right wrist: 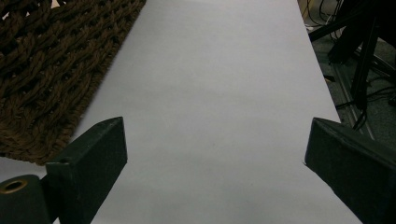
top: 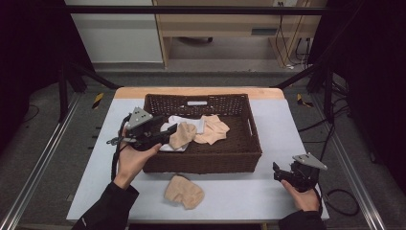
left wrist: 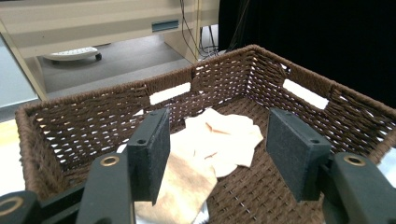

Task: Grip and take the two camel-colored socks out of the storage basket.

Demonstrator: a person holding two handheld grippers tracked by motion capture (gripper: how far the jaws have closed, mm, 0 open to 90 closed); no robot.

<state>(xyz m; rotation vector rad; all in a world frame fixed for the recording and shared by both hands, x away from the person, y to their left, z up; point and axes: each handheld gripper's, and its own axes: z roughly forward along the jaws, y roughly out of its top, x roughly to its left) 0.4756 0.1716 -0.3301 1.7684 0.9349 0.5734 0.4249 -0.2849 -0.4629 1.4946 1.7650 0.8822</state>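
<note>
A brown wicker basket (top: 203, 165) stands in the middle of the table. Inside it lie a tan sock (top: 183, 135), a paler beige one (top: 213, 129) and a white cloth (top: 184, 120). My left gripper (top: 168, 134) hovers over the basket's left side, open, with nothing between its jaws. In the left gripper view the gripper (left wrist: 219, 135) looks into the basket (left wrist: 93, 126) at the beige sock (left wrist: 229, 140) and the tan sock (left wrist: 182, 186) below. Another tan sock (top: 184, 191) lies on the table in front of the basket. My right gripper (top: 277, 171) rests open at the front right.
The right gripper (right wrist: 217, 126) looks along bare white table (right wrist: 210, 70), with the basket's corner (right wrist: 46, 70) at its left. Beyond the table's right edge are black stand legs and cables (right wrist: 359, 56). A wooden cabinet (top: 230, 24) stands behind the table.
</note>
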